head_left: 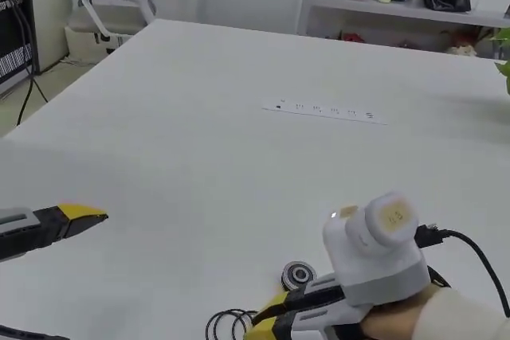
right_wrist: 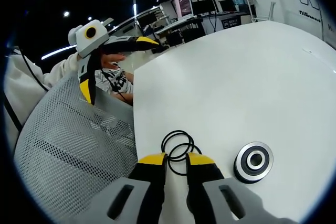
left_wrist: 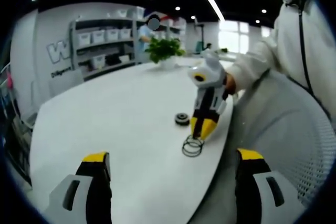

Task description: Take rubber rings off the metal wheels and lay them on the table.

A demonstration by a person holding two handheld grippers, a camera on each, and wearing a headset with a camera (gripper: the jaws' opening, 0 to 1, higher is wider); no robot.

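Several black rubber rings point(right_wrist: 176, 141) lie overlapped on the white table near its front edge. My right gripper point(right_wrist: 177, 158) hovers right over them, its yellow-tipped jaws a narrow gap apart with nothing pinched; a ring shows through the gap. A metal wheel point(right_wrist: 253, 161) lies flat just to the right. The head view shows the rings point(head_left: 229, 326), the wheel point(head_left: 299, 275) and the right gripper point(head_left: 267, 314) at the bottom. My left gripper point(head_left: 89, 216) is far off at the left, open wide and empty point(left_wrist: 172, 158), looking at the rings point(left_wrist: 192, 146) and wheel point(left_wrist: 182, 119).
A flush white power strip point(head_left: 327, 111) sits in the table point(head_left: 199, 133) further back. A mesh chair back point(right_wrist: 68, 145) stands close against the front edge by the rings. Shelves and a potted plant point(left_wrist: 164, 50) are beyond the far side.
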